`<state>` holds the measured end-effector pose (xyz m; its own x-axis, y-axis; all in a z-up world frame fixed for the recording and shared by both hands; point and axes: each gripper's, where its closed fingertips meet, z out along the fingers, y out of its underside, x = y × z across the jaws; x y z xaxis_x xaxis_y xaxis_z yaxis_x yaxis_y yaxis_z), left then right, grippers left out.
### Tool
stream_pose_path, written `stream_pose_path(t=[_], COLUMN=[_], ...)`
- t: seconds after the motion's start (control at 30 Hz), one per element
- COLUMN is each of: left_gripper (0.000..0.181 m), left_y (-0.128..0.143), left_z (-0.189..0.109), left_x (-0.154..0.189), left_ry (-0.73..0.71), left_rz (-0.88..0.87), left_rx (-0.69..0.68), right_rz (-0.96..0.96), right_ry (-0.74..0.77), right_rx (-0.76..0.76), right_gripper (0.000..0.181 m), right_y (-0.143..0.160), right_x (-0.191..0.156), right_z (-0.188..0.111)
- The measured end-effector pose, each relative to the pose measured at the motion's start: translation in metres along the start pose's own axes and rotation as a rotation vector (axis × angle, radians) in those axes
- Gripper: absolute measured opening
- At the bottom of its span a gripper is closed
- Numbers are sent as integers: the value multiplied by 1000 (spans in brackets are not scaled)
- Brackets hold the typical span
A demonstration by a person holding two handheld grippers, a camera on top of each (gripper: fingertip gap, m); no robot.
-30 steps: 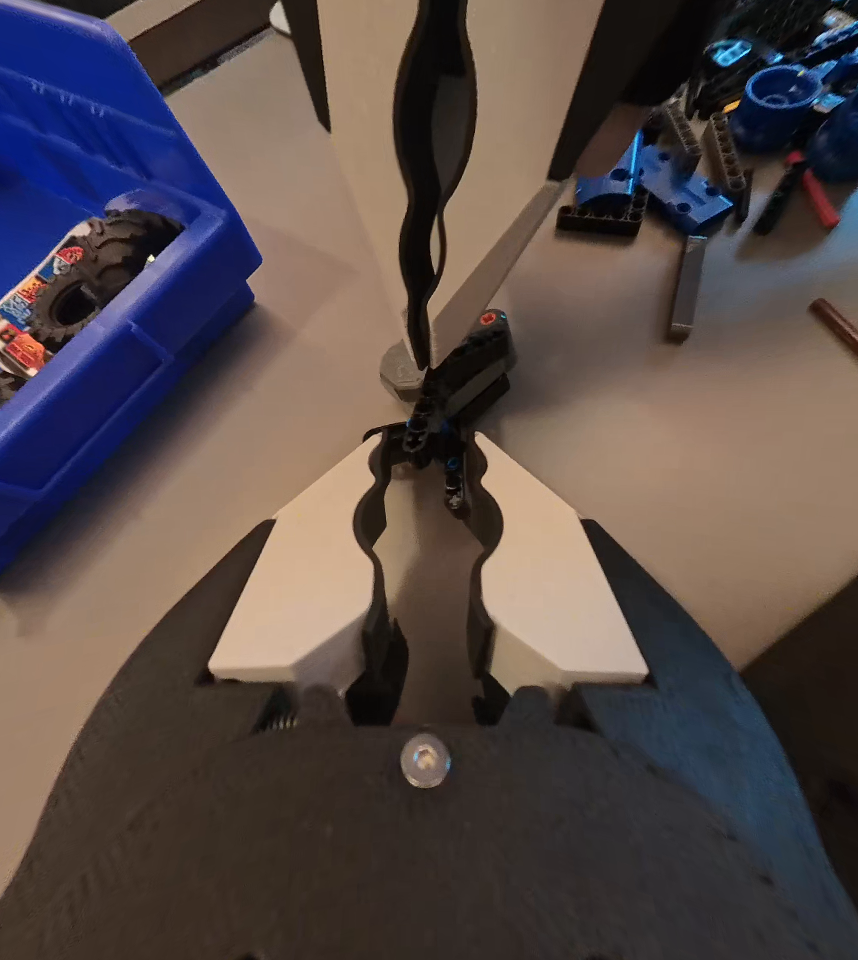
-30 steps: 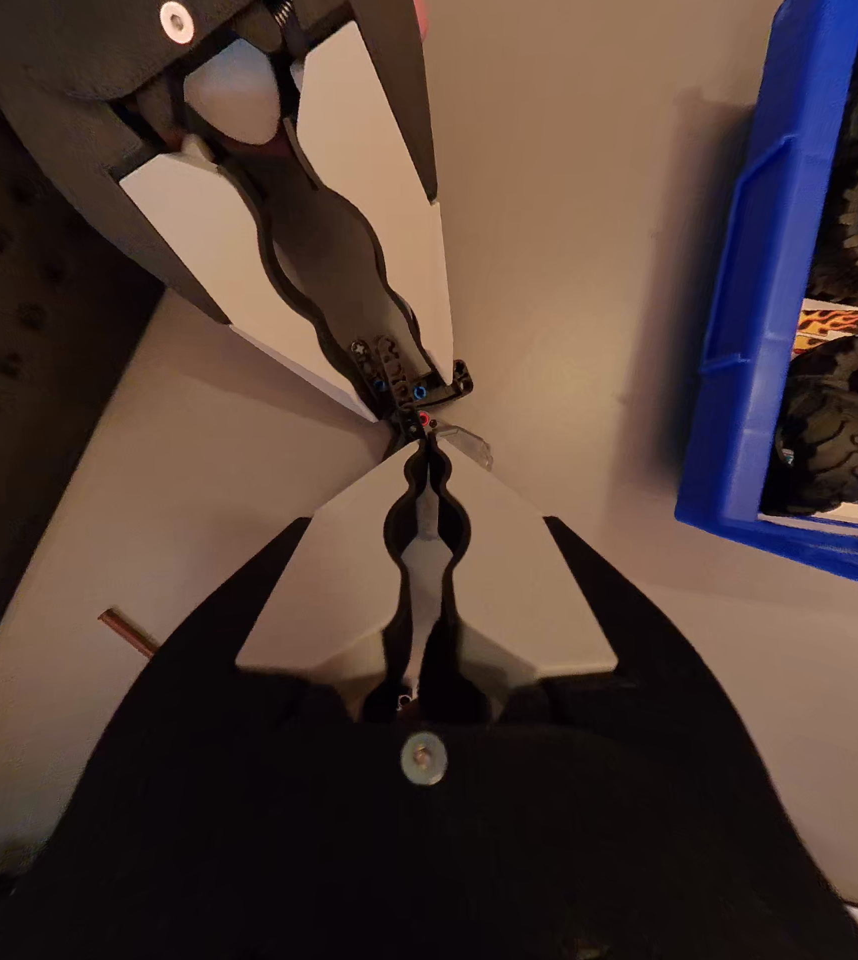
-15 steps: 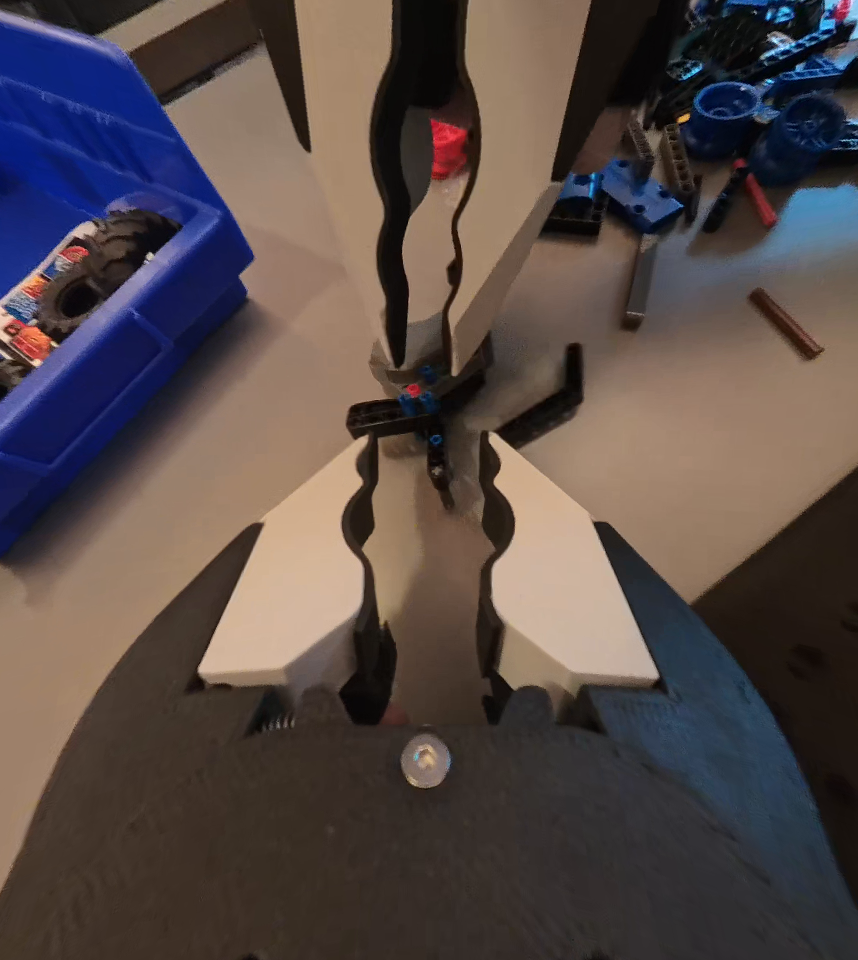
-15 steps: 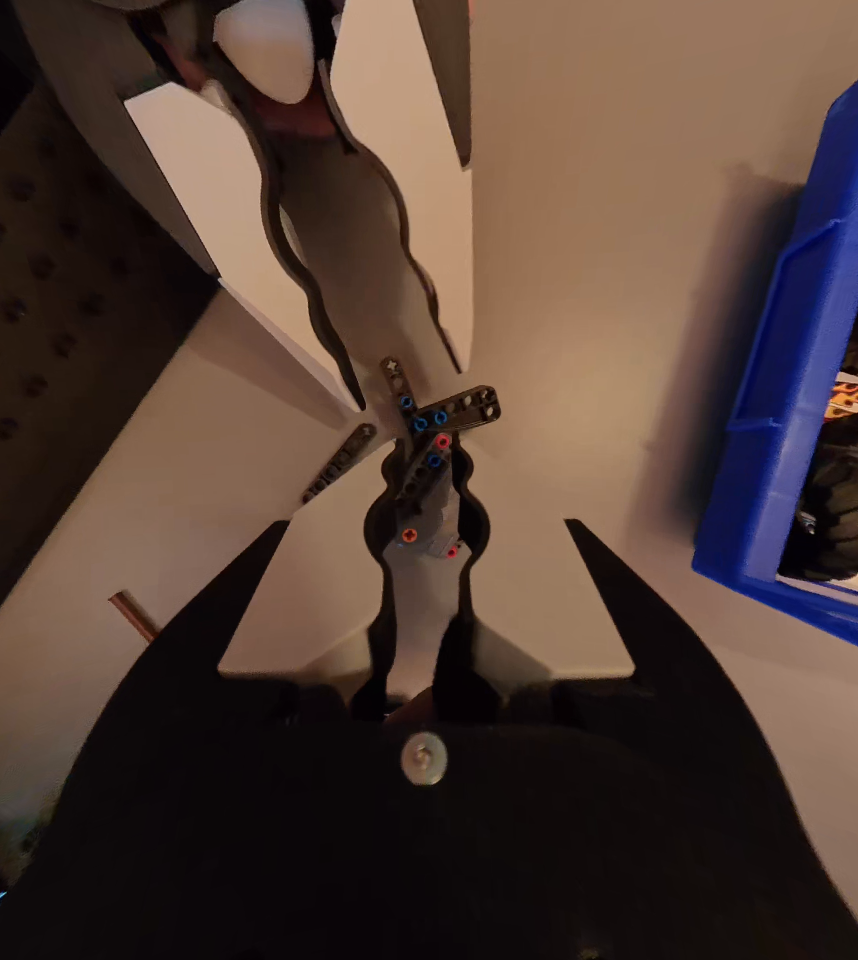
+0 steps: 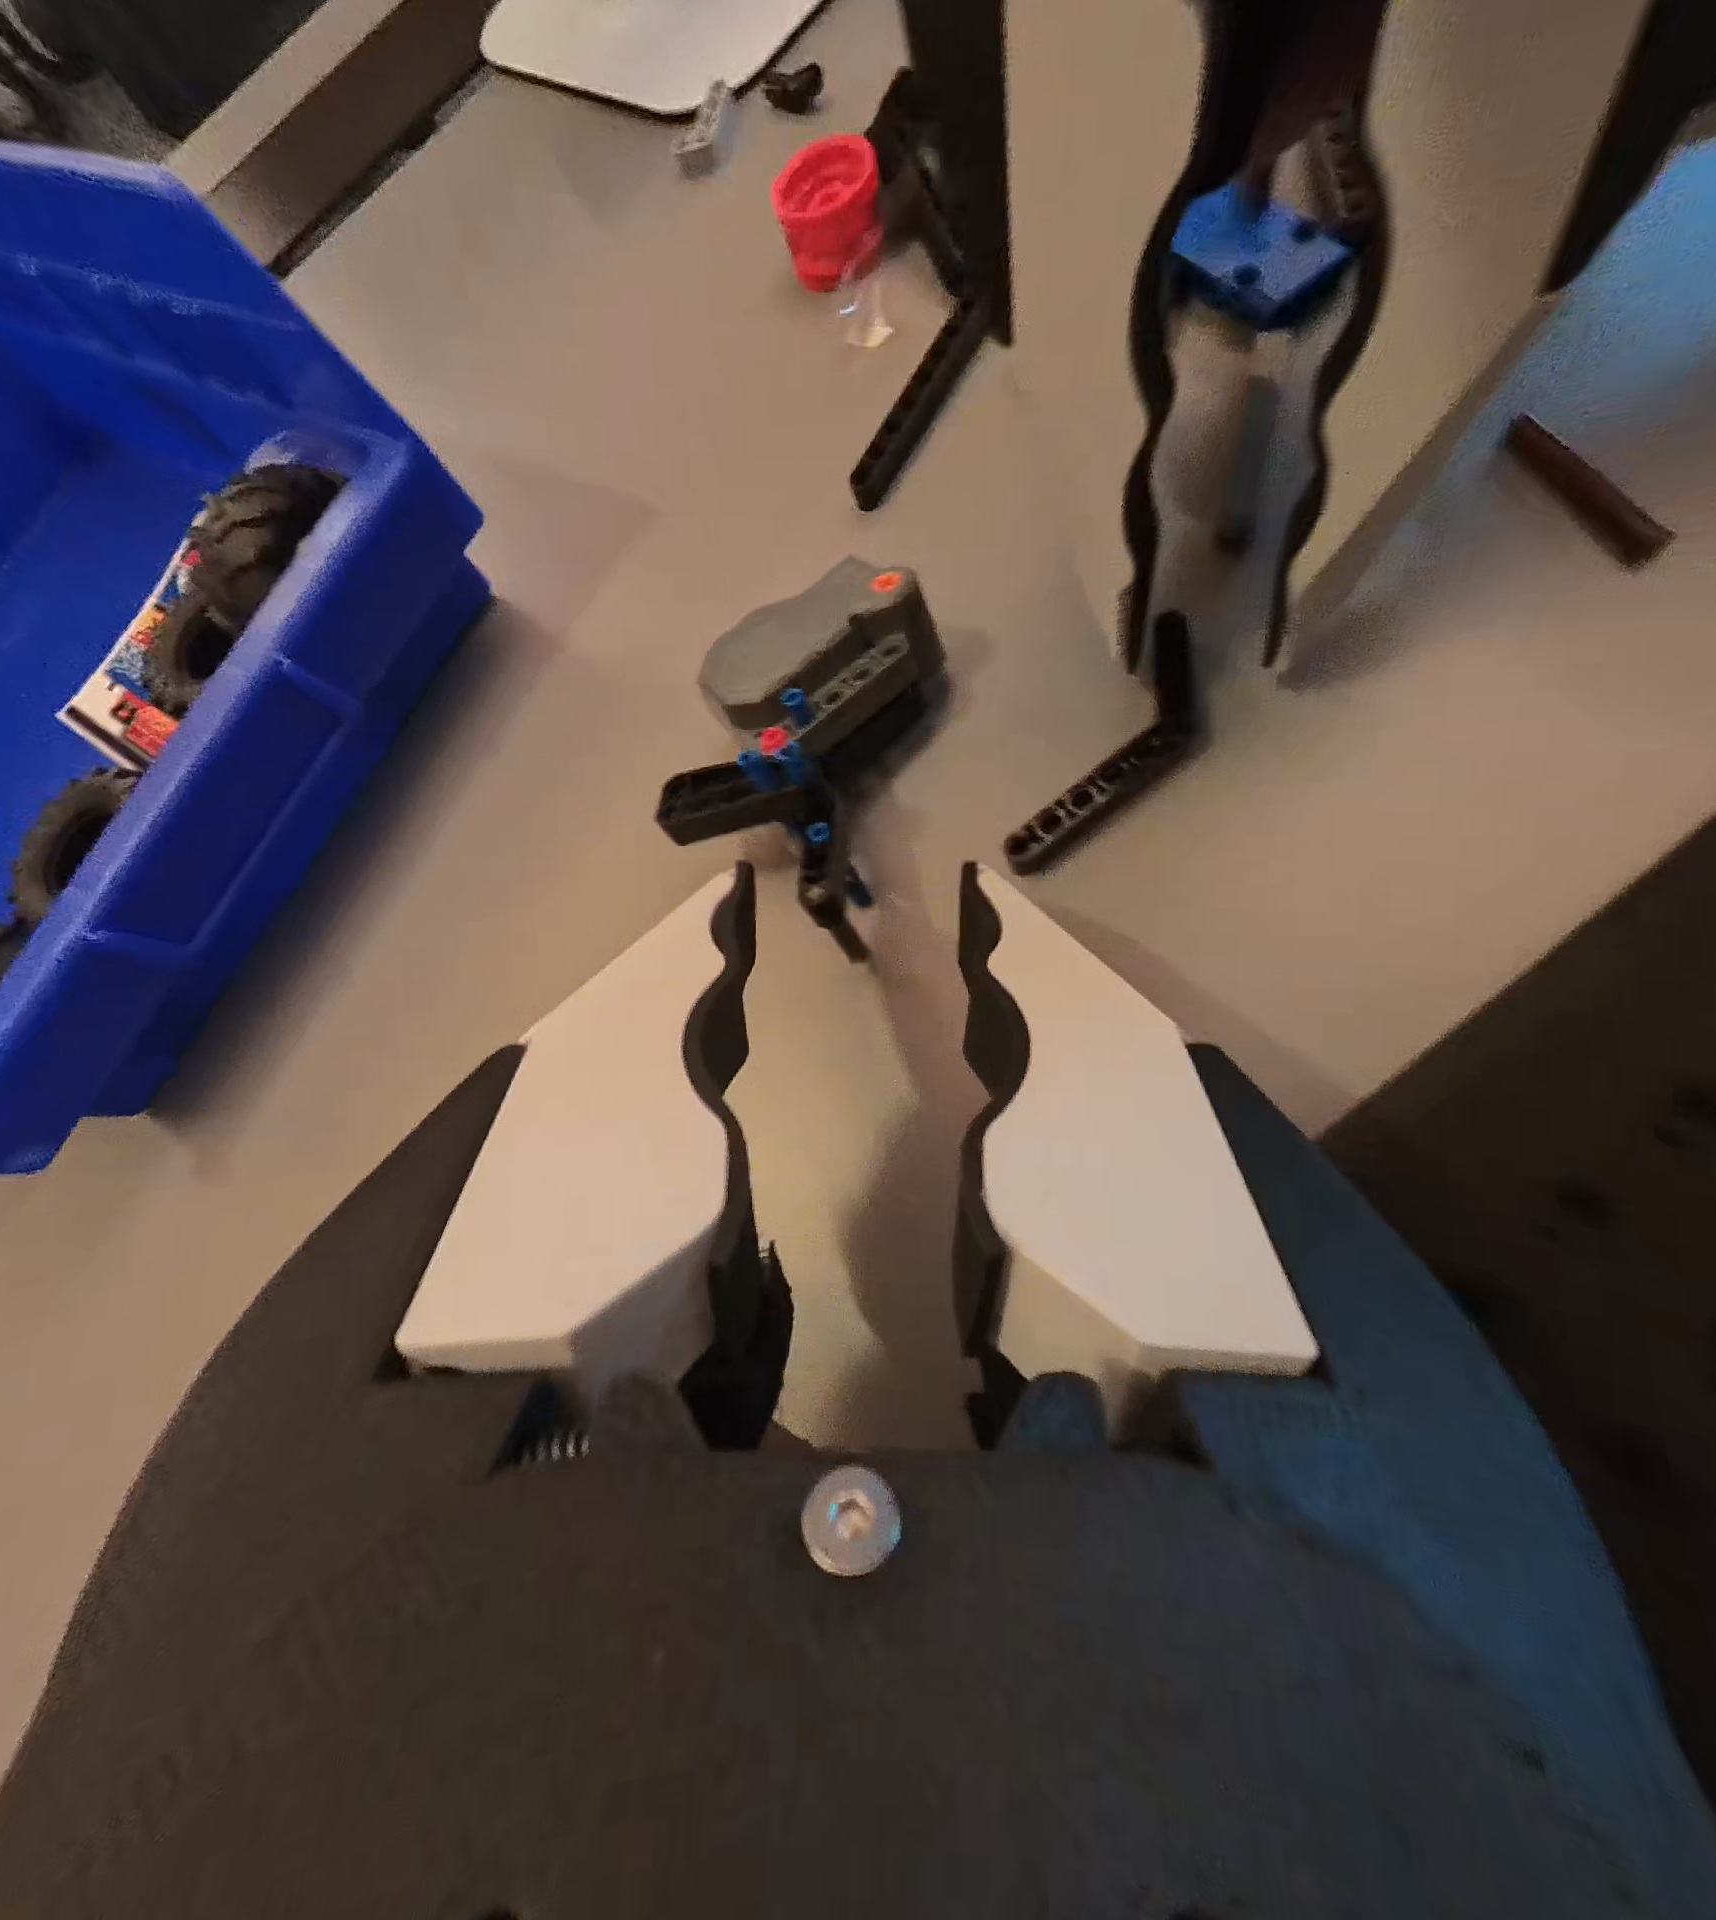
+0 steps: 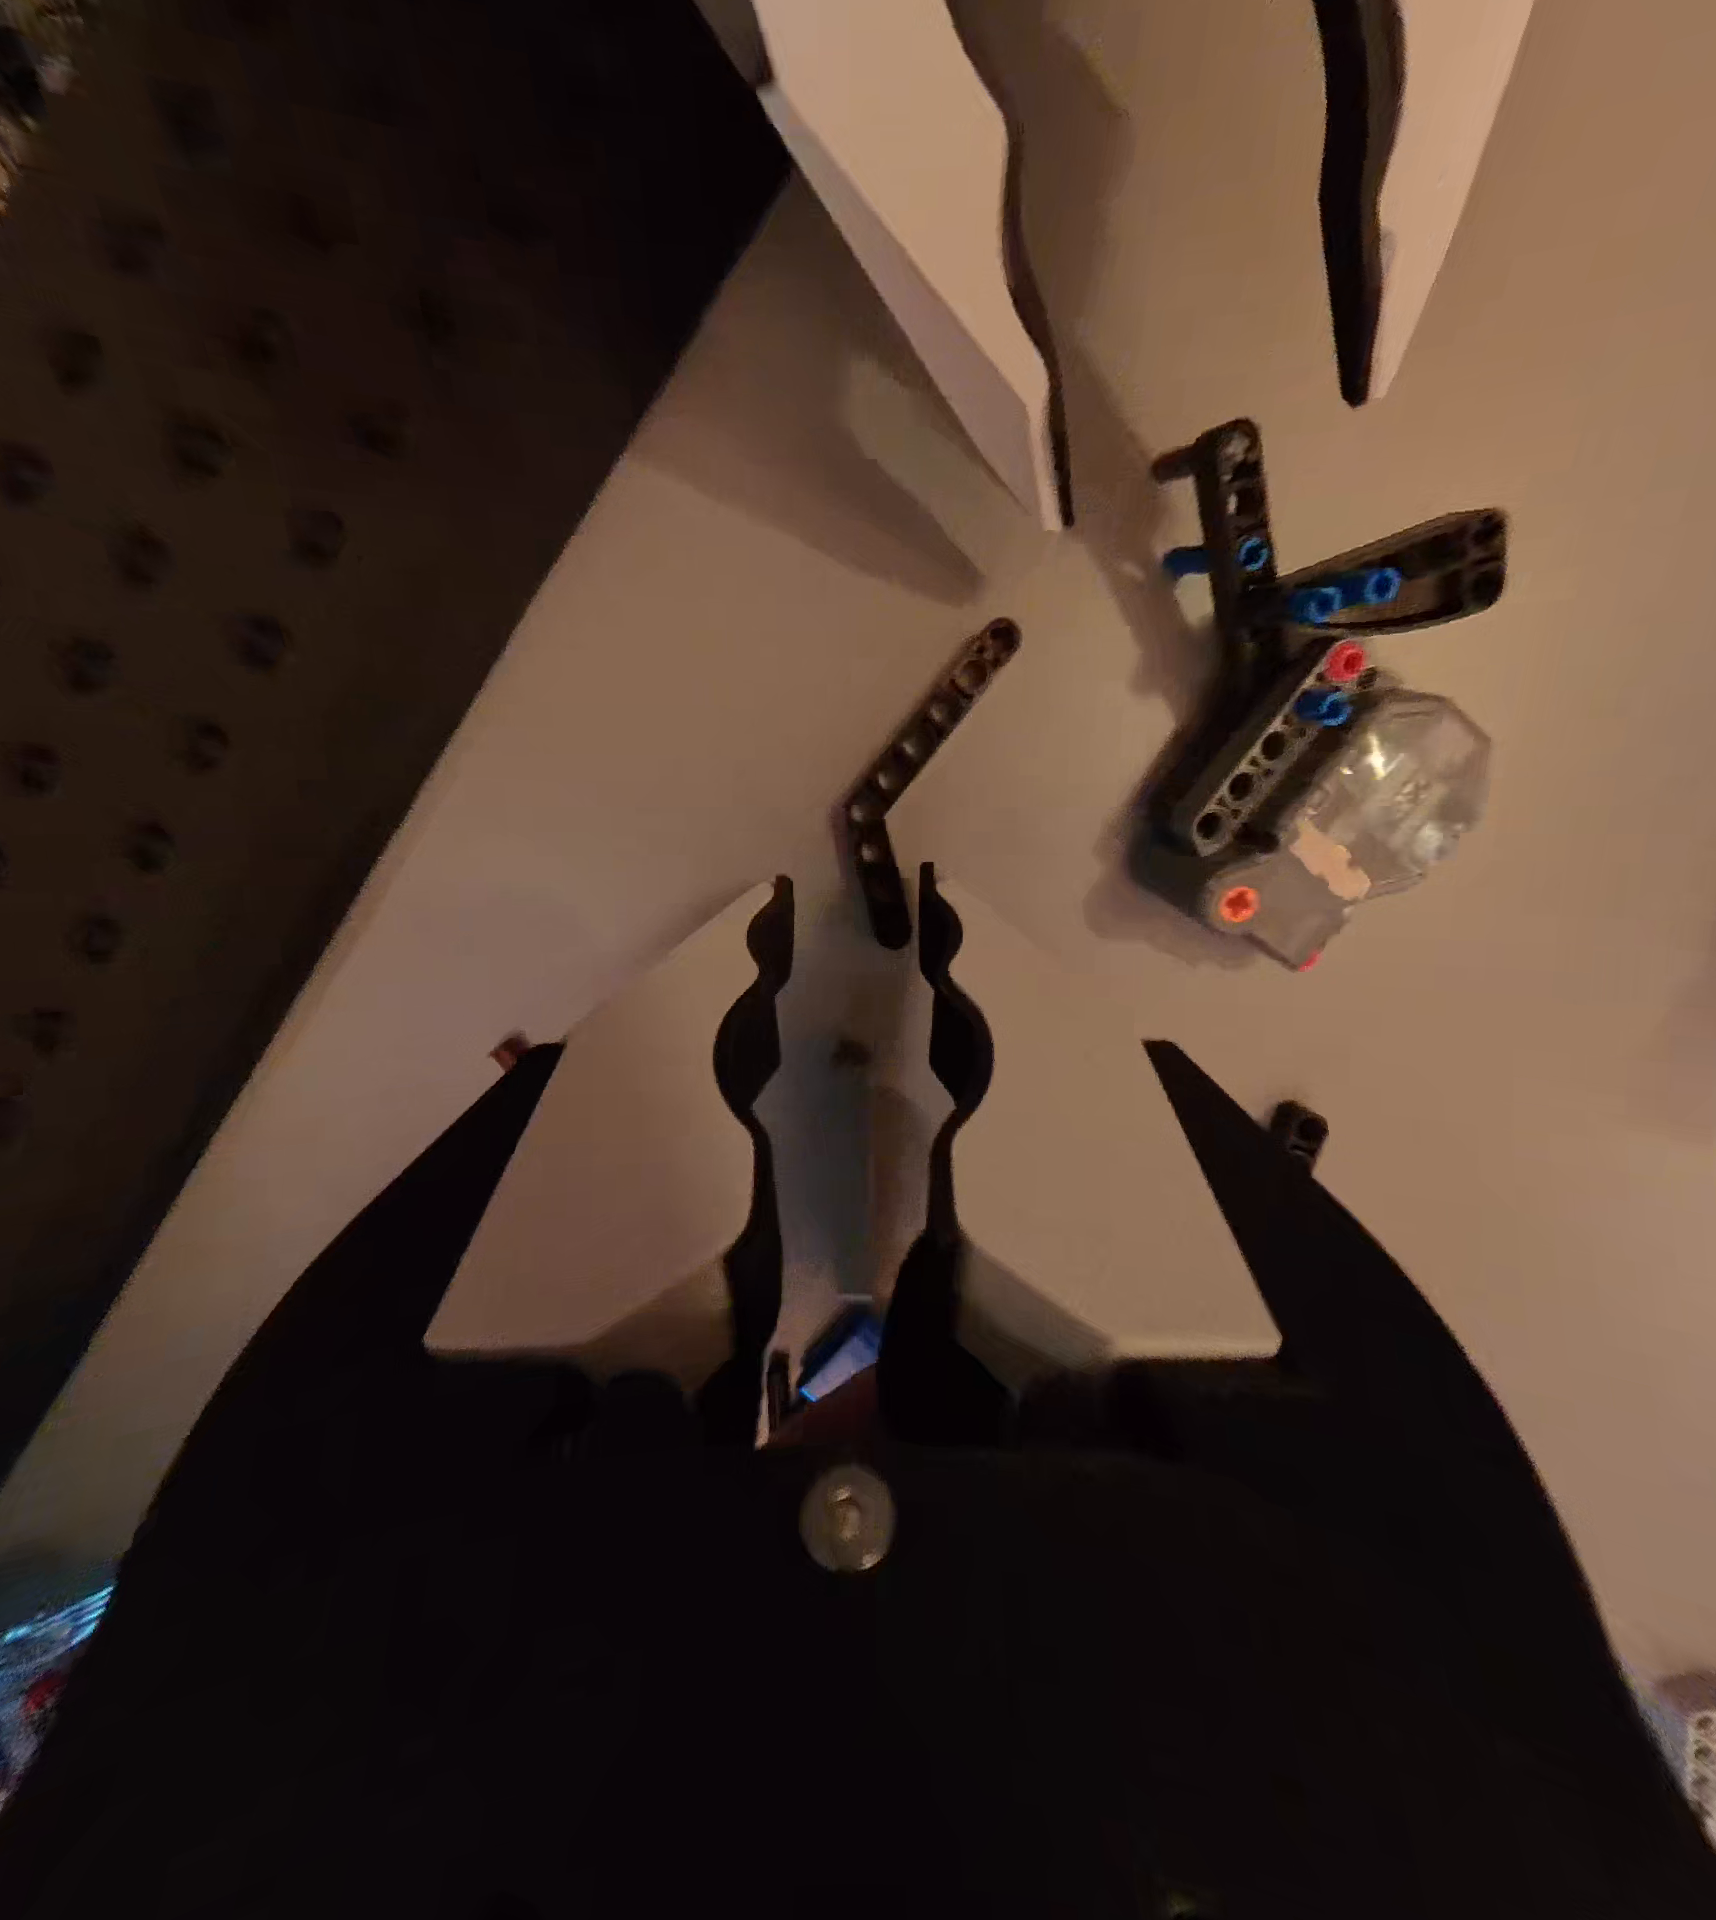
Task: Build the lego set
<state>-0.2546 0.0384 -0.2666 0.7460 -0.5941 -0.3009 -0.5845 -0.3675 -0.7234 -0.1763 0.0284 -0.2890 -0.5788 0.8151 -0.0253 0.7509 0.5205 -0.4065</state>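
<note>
The part-built assembly (image 5: 812,686), a grey motor block with black beams and blue and red pins, lies on the table; the right wrist view shows it too (image 6: 1290,748). My left gripper (image 5: 856,878) is open and empty, just short of the assembly's nearest beam. My right gripper (image 6: 854,894) is open. The short end of a black angled beam (image 6: 927,758) lies between its fingertips, not clamped. The left wrist view shows this beam (image 5: 1114,769) below the right gripper (image 5: 1207,634).
A blue bin (image 5: 210,779) with black tyres (image 5: 251,520) stands at the left. A red wheel hub (image 5: 823,208), a long black beam (image 5: 927,364), a blue piece (image 5: 1259,260) and a brown axle (image 5: 1581,488) lie farther off. The table edge runs along the right, over dark floor (image 5: 1612,1091).
Both grippers have opened, let go of the assembly and drawn back; it now lies on the table. My right gripper has moved sideways onto the angled beam.
</note>
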Motion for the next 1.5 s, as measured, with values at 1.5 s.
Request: stream_pose_path(t=[1.5], left_gripper=[55], left_y=[-20], left_z=[-6], left_x=[12], left_ry=[169], left_rz=[-281], left_rx=[100], right_rz=[-88], right_ry=[458], right_rx=[226], right_gripper=[7], right_y=[-28], right_x=[69], right_z=[-49])
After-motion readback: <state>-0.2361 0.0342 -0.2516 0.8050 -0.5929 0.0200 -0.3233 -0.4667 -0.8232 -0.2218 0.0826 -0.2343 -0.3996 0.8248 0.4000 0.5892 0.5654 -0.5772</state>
